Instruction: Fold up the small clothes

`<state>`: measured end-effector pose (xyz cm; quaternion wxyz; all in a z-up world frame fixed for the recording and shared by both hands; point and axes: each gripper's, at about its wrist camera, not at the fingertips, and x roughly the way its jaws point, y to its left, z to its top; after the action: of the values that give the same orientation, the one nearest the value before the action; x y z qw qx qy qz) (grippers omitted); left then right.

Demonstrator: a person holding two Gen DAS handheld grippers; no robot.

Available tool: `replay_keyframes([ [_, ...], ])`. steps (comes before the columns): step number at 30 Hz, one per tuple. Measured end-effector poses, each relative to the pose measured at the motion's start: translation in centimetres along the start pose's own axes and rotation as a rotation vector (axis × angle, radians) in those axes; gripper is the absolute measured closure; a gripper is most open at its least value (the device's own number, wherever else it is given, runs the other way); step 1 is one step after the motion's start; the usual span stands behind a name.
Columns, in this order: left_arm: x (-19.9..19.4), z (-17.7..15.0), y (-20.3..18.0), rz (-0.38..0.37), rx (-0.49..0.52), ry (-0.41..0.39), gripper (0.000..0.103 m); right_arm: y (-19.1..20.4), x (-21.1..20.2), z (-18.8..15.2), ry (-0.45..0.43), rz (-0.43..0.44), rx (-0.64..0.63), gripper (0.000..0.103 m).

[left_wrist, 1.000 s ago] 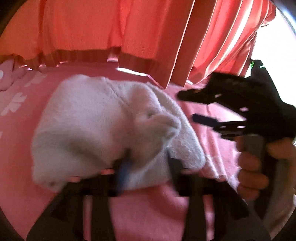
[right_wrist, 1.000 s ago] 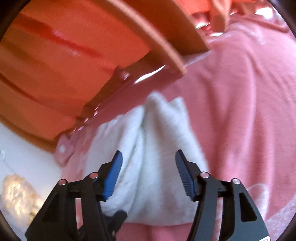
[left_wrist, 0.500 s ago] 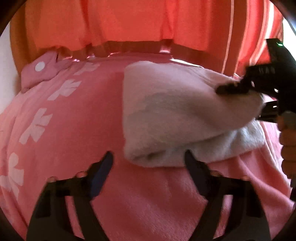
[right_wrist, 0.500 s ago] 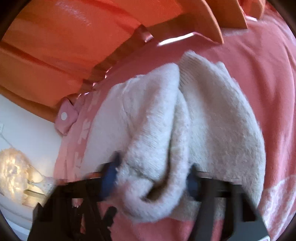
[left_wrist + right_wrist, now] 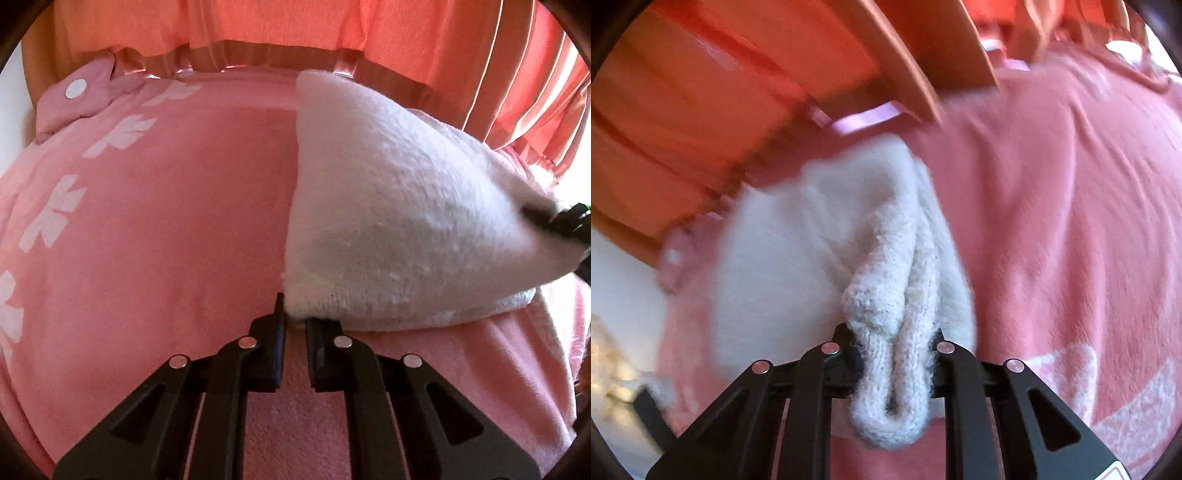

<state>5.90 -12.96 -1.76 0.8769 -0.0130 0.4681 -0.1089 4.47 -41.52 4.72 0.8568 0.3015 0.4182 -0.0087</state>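
A small white fluffy knit garment lies folded on a pink blanket. My left gripper is nearly shut at the garment's near left corner, its jaws pinching the edge. My right gripper is shut on a bunched fold of the same garment, which bulges between the jaws and hangs below them. In the left wrist view the right gripper shows at the far right edge, holding the garment's right end lifted.
The pink blanket has white flower prints along its left side and a buttoned tab at the far corner. Orange curtains hang close behind the bed. White floor shows at the left.
Both grippers have closed from open. The right one took hold of a bunched fold and lifted that end; the left one closed on the garment's near corner.
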Motion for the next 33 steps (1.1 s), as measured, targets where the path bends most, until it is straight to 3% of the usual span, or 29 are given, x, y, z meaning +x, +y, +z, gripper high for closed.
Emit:
replay_keyframes([
  [1, -0.1, -0.1, 0.0, -0.002, 0.000, 0.002, 0.094, -0.3, 0.4, 0.1, 0.019, -0.009, 0.010, 0.087],
  [3, -0.2, -0.1, -0.1, -0.001, 0.009, 0.003, 0.094, -1.8, 2.5, -0.2, 0.113, -0.106, 0.029, 0.086],
  [5, -0.6, -0.2, -0.6, 0.009, 0.034, 0.006, 0.093, -1.5, 3.0, -0.2, 0.128, -0.112, -0.001, 0.084],
  [7, -1.6, -0.2, -1.1, 0.008, 0.057, -0.007, 0.092, -1.5, 2.0, 0.3, 0.088, -0.072, 0.015, 0.080],
  [9, -3.0, -0.2, -1.4, -0.011, 0.074, -0.027, 0.084, -2.3, 0.3, 0.4, 0.033, -0.043, 0.079, 0.067],
  [11, -5.4, -0.3, -1.7, -0.059, 0.083, -0.060, 0.065, -3.3, -2.4, 0.5, -0.078, -0.041, 0.138, 0.060],
  [13, -7.6, 0.0, -2.1, -0.094, 0.089, -0.118, 0.051, -3.1, -4.5, 0.8, -0.210, -0.067, 0.128, 0.059],
  [16, -9.7, 2.0, -3.4, -0.130, 0.105, -0.194, 0.046, -1.4, -5.8, 1.2, -0.287, 0.010, 0.037, 0.063],
  [18, -9.2, 4.1, -4.2, -0.151, 0.086, -0.207, 0.044, -0.2, -4.7, 1.1, -0.225, 0.066, -0.036, 0.075],
  [19, -8.5, 4.9, -4.4, -0.151, 0.076, -0.194, 0.044, 0.7, -3.3, 0.9, -0.154, 0.037, -0.088, 0.076],
  [20, -7.2, 5.6, -4.6, -0.143, 0.065, -0.166, 0.044, 1.3, -1.5, 0.2, -0.057, -0.019, -0.138, 0.079],
  [21, -6.0, 5.9, -4.6, -0.128, 0.057, -0.141, 0.044, 1.2, 1.3, -0.7, 0.096, -0.132, -0.181, 0.092],
  [22, -4.0, 6.1, -4.7, -0.094, 0.055, -0.093, 0.044, 1.2, 2.7, -1.3, 0.143, -0.195, -0.209, 0.097],
  [23, -2.1, 5.9, -4.7, -0.065, 0.061, -0.043, 0.044, 1.7, 2.7, -1.5, 0.130, -0.221, -0.247, 0.097],
  [26, -1.5, 4.7, -5.4, 0.032, 0.131, -0.085, 0.042, 2.3, 0.5, -0.8, 0.063, -0.159, -0.225, 0.095],
  [27, -1.5, 4.5, -5.7, 0.047, 0.156, -0.088, 0.042, 2.3, -0.1, -0.8, 0.044, -0.155, -0.226, 0.095],
  [30, -1.0, 4.1, -5.5, 0.061, 0.156, -0.069, 0.034, 1.5, 2.3, -1.6, 0.160, -0.187, -0.235, 0.096],
  [33, -0.7, 3.9, -5.0, 0.065, 0.151, -0.061, 0.029, 2.7, 0.3, -1.1, 0.073, -0.168, -0.252, 0.093],
])
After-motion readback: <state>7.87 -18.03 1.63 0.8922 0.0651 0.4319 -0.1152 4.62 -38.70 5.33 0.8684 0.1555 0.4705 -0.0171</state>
